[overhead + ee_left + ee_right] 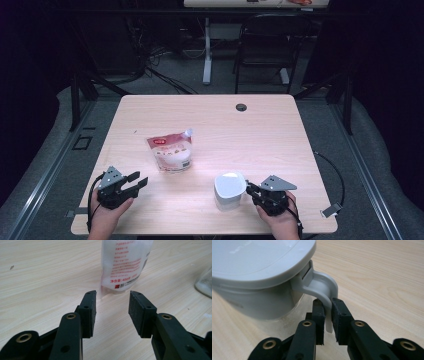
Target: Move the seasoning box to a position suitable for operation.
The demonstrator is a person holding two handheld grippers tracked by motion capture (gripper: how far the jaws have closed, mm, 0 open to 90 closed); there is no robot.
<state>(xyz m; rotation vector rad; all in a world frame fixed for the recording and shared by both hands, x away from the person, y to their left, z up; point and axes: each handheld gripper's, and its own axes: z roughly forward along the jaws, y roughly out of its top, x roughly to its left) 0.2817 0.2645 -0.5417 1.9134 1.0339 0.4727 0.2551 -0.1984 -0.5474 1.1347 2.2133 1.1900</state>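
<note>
A white lidded container (229, 190) stands near the table's front edge, right of centre. Its curved handle (325, 292) points toward my right gripper (327, 305), whose jaws are shut on the handle's lower end. In the high view the right gripper (251, 190) touches the container's right side. A white and red spouted pouch (171, 151) lies flat at the table's middle left. My left gripper (112, 296) stands open just in front of the pouch's (126, 262) bottom edge, nothing between its pads. In the high view the left gripper (137, 180) is at the front left.
The light wooden table (260, 135) has a cable hole (241, 107) at the back. A black chair (265, 47) and a desk leg (207, 50) stand beyond the far edge. A cable (334, 170) loops off the right side.
</note>
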